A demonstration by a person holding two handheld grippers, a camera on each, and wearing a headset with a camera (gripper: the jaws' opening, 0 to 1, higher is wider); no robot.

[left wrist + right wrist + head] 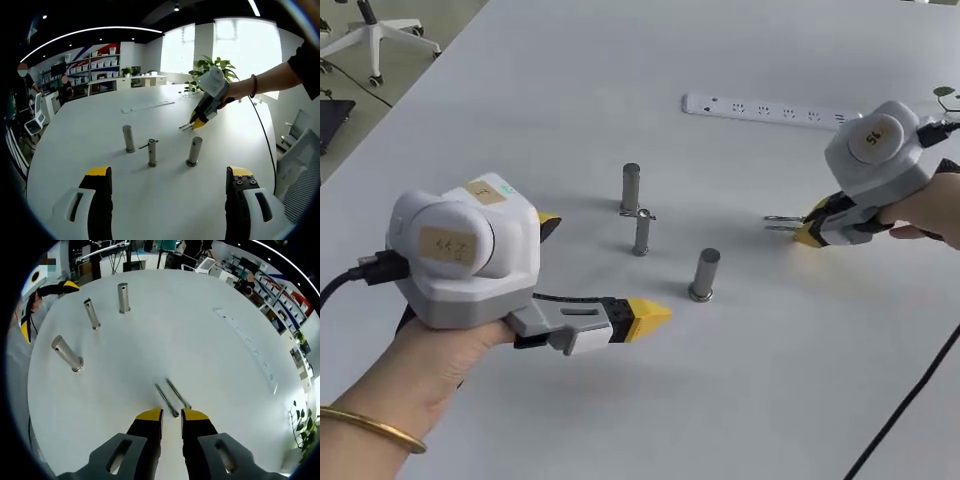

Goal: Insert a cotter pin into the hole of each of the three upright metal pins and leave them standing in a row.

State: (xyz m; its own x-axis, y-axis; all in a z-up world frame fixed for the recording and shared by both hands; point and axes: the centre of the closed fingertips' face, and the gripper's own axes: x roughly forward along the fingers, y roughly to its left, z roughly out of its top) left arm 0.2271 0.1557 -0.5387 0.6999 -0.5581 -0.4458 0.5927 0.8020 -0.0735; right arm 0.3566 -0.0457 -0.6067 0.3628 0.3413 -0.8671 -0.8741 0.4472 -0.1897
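Three upright metal pins stand in a row mid-table: the far pin (631, 188), the middle pin (642, 233) with a cotter pin (638, 213) through its top, and the near pin (705, 274). My left gripper (605, 268) hovers left of them, jaws wide open and empty, facing the row (152, 152). My right gripper (807, 232) is low at the right, jaws a narrow gap apart. Two loose cotter pins (166, 400) (178, 393) lie on the table just ahead of its tips (172, 416); one pin's end reaches between the tips.
A white power strip (760, 110) lies along the far side of the white table (570, 90). A black cable (910, 400) crosses the near right corner. An office chair (370, 40) stands on the floor beyond the table's left edge.
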